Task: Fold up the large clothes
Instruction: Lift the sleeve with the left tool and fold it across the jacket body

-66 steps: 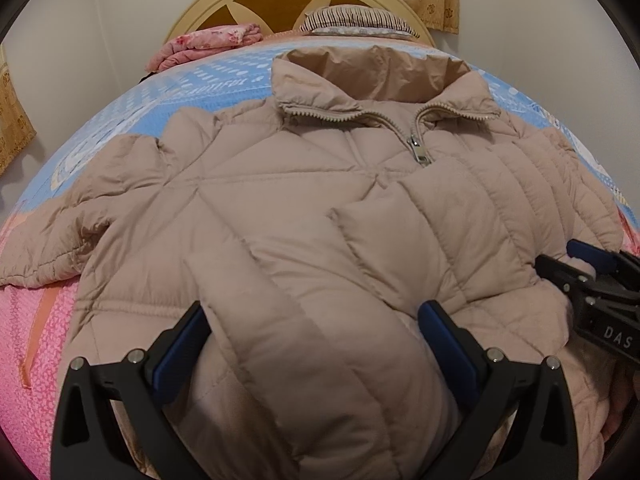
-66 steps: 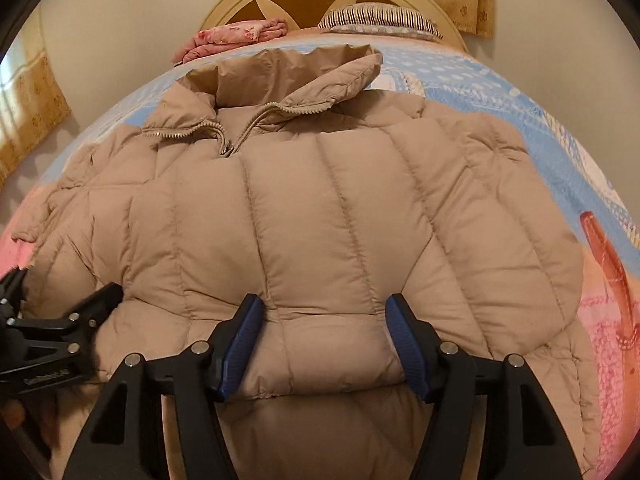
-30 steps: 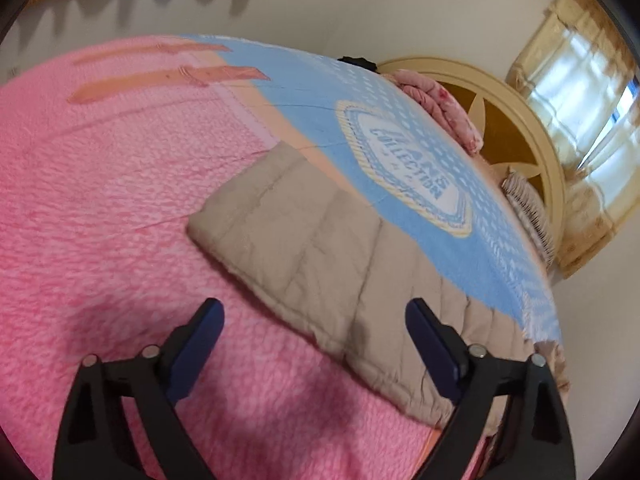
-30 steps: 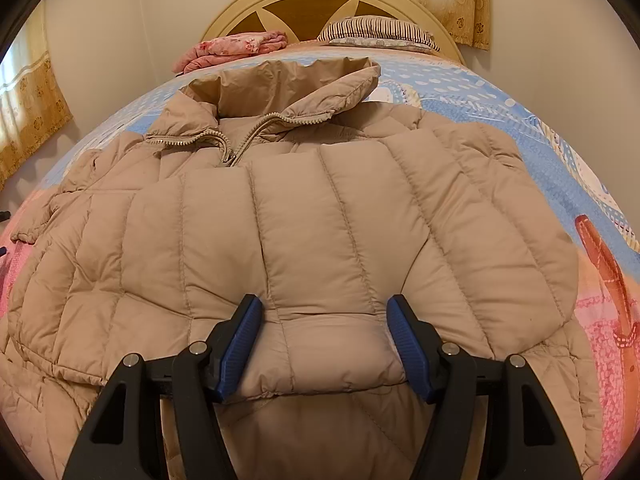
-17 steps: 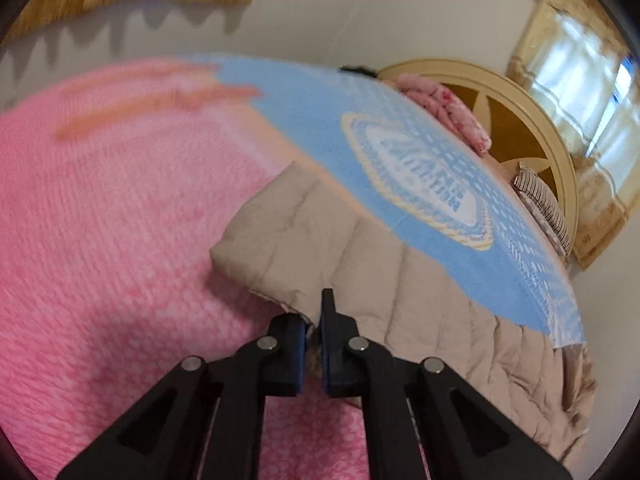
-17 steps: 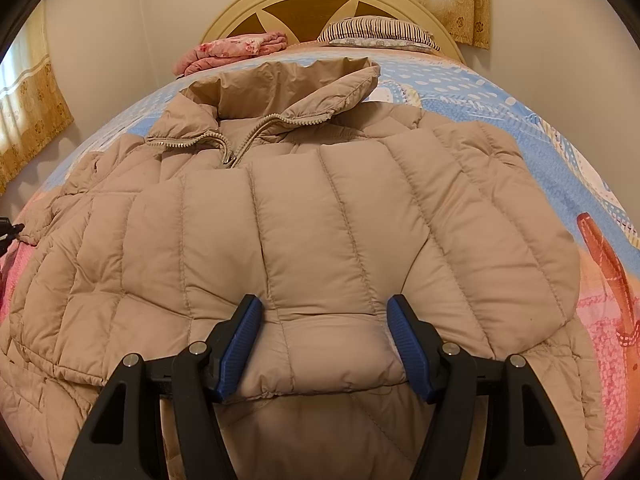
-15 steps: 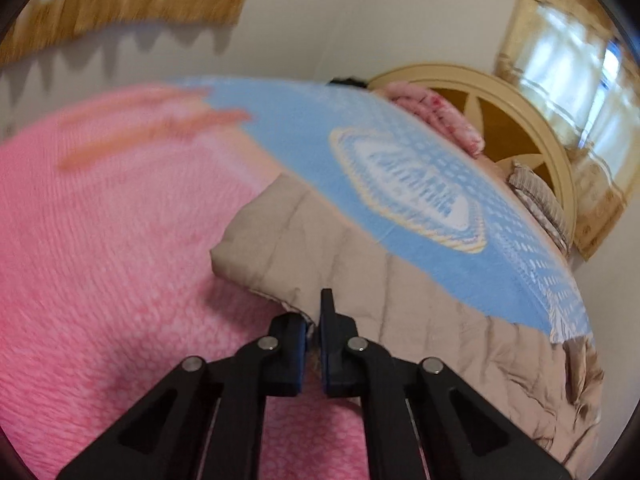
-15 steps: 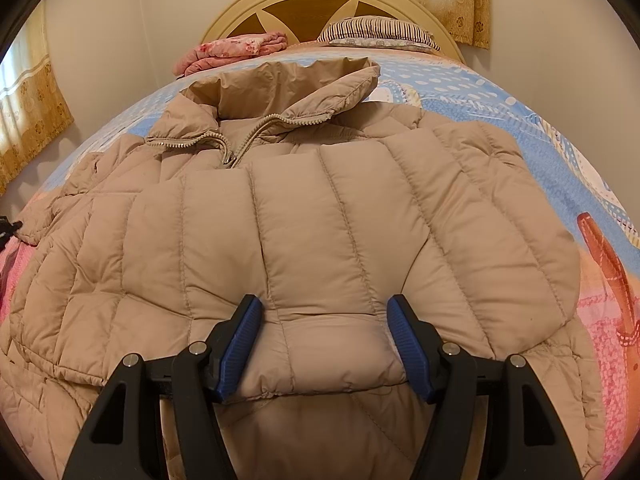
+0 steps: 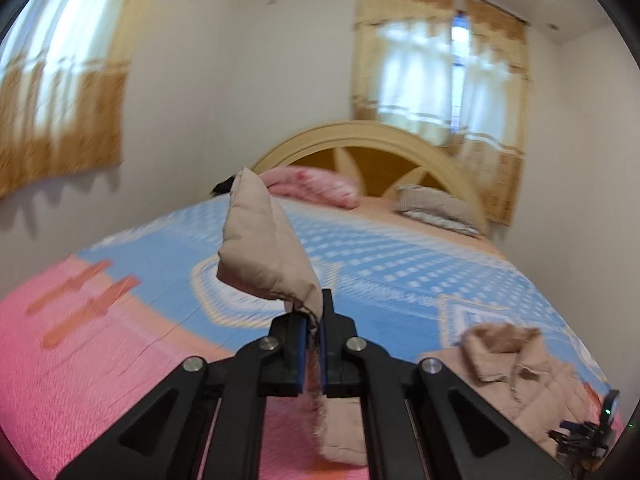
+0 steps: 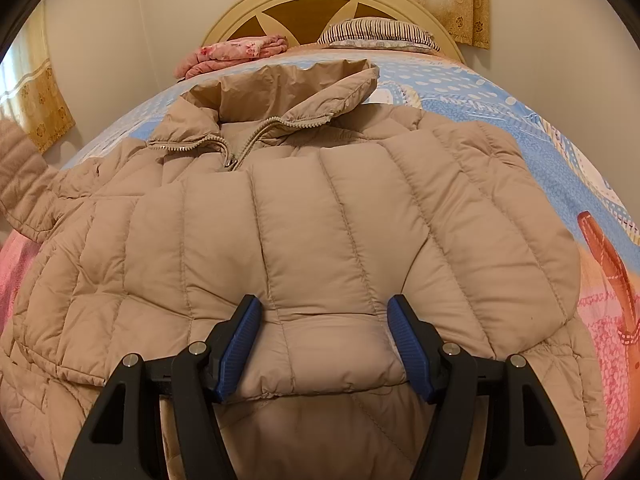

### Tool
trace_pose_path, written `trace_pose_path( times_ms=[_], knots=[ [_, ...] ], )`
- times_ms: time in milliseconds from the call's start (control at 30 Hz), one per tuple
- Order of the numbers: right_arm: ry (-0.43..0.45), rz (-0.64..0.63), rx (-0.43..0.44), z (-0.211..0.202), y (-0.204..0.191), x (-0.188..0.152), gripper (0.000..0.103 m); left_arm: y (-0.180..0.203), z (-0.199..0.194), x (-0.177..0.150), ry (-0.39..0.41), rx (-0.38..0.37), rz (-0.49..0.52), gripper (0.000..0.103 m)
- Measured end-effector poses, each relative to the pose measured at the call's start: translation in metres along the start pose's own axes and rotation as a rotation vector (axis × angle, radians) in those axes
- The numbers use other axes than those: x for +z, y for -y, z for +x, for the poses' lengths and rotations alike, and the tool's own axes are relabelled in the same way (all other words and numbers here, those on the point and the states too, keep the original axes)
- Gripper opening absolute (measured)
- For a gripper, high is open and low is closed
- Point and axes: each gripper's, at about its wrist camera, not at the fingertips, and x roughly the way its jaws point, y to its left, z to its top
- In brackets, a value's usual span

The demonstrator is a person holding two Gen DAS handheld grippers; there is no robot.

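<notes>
While the left gripper (image 9: 314, 334) is clamping its jaws tight on the cuff end of the jacket sleeve (image 9: 264, 248), that sleeve is sticking up in the centre of the left wrist frame, lifted clear of the bed cover (image 9: 400, 272). Rest of the beige puffer jacket (image 10: 312, 220) is lying spread across the bed, filling most of the right wrist frame, collar (image 10: 288, 92) toward the top, zipper (image 10: 232, 160) partly undone upper left of centre. Right gripper (image 10: 324, 344) is sitting at bottom centre with jaws held wide apart, blue pads (image 10: 240, 344) flanking the cuff of the other sleeve, which is folded across the jacket front (pads appear to be touching the fabric edges, firm squeeze not clear). Left wrist frame is motion-blurred; jacket body is showing small at lower right there. Headboard (image 10: 332, 4) is sitting at the top of frame, with a folded pink blanket (image 10: 232, 54) and a striped pillow (image 10: 376, 34) against it. Curtains (image 9: 440, 80) are hanging behind the headboard.
</notes>
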Motion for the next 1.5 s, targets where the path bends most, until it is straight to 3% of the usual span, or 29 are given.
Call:
trace_pose_path(
  times_ms=[400,600,767,900,967,1167,1333,1500],
  knots=[
    [0.013,0.026,0.029,0.0,0.001,0.001,0.067,0.104,-0.032,0.015,0.034,-0.243,0.179,0.004],
    [0.02,0.041,0.049,-0.001,0.004,0.0,0.068,0.167,-0.032,-0.008,-0.018,-0.347,0.271,0.004],
    [0.03,0.063,0.076,-0.003,0.01,-0.001,0.068,0.213,-0.024,-0.034,-0.081,-0.433,0.272,0.004],
    [0.04,0.089,0.105,-0.004,0.014,-0.001,0.069,0.248,-0.016,-0.06,-0.139,-0.463,0.302,0.004],
    [0.051,0.105,0.123,-0.006,0.018,-0.002,0.069,0.268,-0.012,-0.079,-0.141,-0.437,0.371,0.004],
    [0.062,0.132,0.147,-0.008,0.024,-0.002,0.069,0.302,0.01,-0.125,-0.237,-0.428,0.44,0.004],
    [0.063,0.135,0.153,-0.008,0.026,-0.002,0.069,0.312,0.021,-0.14,-0.304,-0.446,0.425,0.004],
    [0.063,0.136,0.154,-0.008,0.026,-0.002,0.07,0.327,0.018,-0.152,-0.321,-0.459,0.454,0.007]
  ],
)
